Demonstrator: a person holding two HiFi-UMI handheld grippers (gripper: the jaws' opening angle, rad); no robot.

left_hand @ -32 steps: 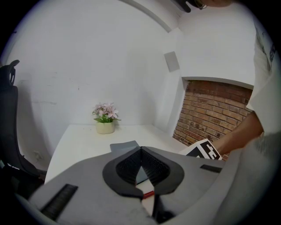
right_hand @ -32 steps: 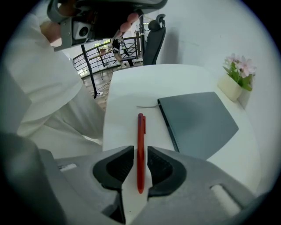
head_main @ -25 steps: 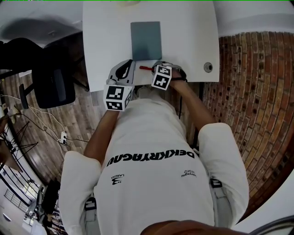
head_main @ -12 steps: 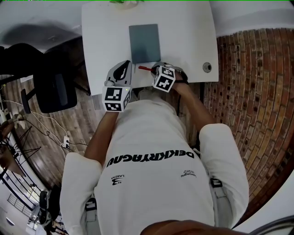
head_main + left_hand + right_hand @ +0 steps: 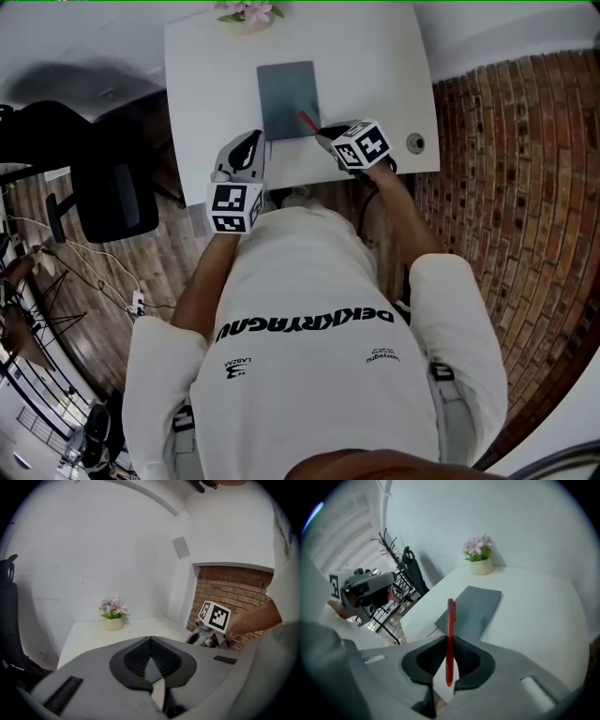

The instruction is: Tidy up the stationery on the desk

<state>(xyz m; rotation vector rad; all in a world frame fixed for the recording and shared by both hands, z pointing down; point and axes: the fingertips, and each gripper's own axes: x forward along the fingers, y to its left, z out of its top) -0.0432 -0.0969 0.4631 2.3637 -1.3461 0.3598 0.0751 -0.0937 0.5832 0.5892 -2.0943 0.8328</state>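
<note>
In the right gripper view, a slim red plastic pen (image 5: 450,639) is being clamped between the black ribbed pads of the right gripper (image 5: 449,660). The jaws are being kept only narrowly apart, closed on the barrel. The pen is being held upright along the jaws, with its upper end sticking out past them. Only a short red sliver of it is being shown in the head view, over the near right corner of the flat grey rectangular notebook (image 5: 289,98).

In the left gripper view, the left gripper (image 5: 151,651) is being shown with its jaws brought together and nothing between them. In the head view this cannot be told, since only the grey body and marker cube are being seen from above.

The whole white rectangular desk (image 5: 206,75) is being shown only in the head view. The notebook is lying in its middle and a round metal cable grommet (image 5: 414,142) is near its right corner. A black office chair (image 5: 112,183) is on the wooden floor to the left, and a red brick wall (image 5: 506,187) is on the right.

The one container is a small cream round pot (image 5: 246,21) at the desk's far edge. It is upright, and a cluster of pink flowers with green leaves is being held in it. Its side is being shown clearly only in the gripper views.
</note>
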